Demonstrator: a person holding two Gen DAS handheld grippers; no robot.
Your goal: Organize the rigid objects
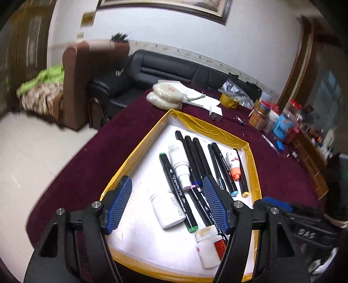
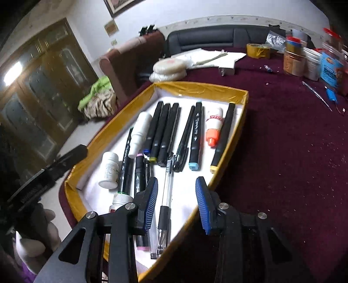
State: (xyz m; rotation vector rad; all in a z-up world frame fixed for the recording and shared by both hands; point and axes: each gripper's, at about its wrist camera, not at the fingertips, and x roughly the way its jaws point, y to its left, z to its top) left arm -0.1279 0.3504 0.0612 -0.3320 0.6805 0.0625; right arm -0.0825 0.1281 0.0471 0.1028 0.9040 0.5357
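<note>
The left gripper [image 1: 167,203] hung wide open and empty above the gold-rimmed white tray [image 1: 139,150] of black markers [image 1: 196,157]. The right gripper [image 2: 176,203], partly parted, gripped nothing over a clear gel pen [image 2: 166,191]. A careless descent could scatter the aligned markers. Near bottles sat partly hidden behind the fingers.

A home living room.
We see a black sofa [image 1: 174,69], brown armchair [image 1: 76,65], framed picture [image 1: 169,6] and wooden doors [image 2: 43,87].
</note>
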